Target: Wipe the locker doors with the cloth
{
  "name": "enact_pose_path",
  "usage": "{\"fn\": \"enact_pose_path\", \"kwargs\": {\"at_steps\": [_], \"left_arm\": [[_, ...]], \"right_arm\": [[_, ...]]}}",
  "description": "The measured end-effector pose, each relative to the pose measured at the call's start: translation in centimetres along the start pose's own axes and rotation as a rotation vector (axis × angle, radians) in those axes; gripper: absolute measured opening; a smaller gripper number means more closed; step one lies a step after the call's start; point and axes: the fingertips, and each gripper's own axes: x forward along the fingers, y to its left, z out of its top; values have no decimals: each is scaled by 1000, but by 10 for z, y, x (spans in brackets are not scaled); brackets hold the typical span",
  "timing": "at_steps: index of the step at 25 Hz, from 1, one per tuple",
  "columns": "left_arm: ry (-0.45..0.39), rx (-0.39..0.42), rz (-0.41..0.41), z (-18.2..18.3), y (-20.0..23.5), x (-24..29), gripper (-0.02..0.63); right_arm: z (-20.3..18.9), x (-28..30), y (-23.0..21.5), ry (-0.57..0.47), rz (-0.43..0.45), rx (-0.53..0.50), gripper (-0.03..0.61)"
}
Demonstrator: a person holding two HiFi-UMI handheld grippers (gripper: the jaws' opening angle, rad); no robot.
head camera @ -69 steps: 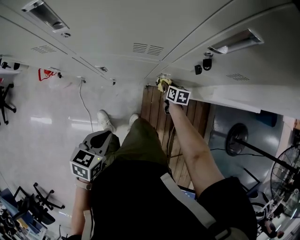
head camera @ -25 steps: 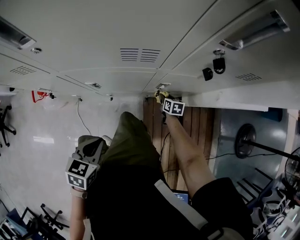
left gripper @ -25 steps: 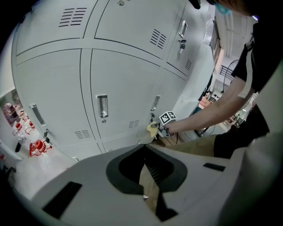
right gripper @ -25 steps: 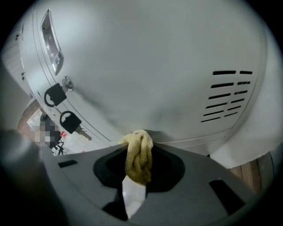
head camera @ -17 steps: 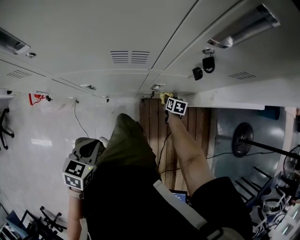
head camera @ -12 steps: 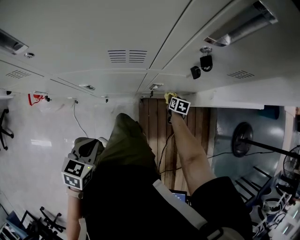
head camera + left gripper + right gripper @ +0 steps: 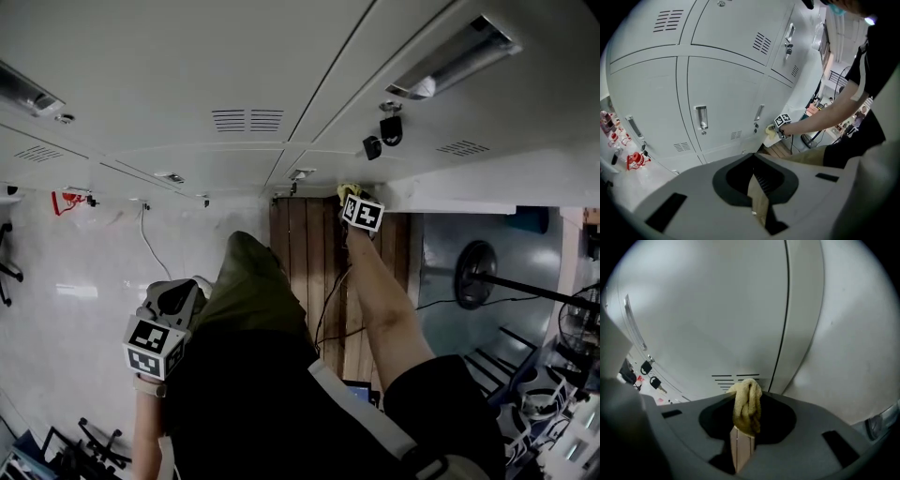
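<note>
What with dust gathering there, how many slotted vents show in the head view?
3 slotted vents: one centre, one far left, one right on the pale grey metal locker doors. The person's body may hide more.

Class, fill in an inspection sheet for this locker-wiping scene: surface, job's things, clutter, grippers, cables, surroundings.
Surface: locker doors, grey, vented, shut.
Job's things: yellow cloth, bunched, close to a door; contact unclear.
Clutter: keys hanging from locks; red item by the lockers' base.
Grippers: right gripper shut on the cloth; left gripper shut, empty, low at the person's side.
Cables: white cable on the floor; black cable over the boards.
Surroundings: wooden boards, weight plate, fan.
</note>
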Motion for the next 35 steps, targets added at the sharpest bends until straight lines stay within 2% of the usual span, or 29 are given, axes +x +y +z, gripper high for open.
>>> {"fn": "enact_pose_path", "kwargs": {"at_steps": [5, 14, 27, 35], "left_arm": [[-11, -6, -14, 7, -7, -7, 9], [-31, -22, -42, 16, -25, -12, 9], [-63, -52, 26, -5, -14, -33, 9], [-70, -65, 47, -4, -11, -35, 9]], "right_arm": [[20, -30, -6, -51, -21, -26, 91], [47, -64, 19, -111, 41, -125, 87], [35, -54, 117, -112, 216, -152, 86], [19, -34, 163, -59, 321, -179, 86]]}}
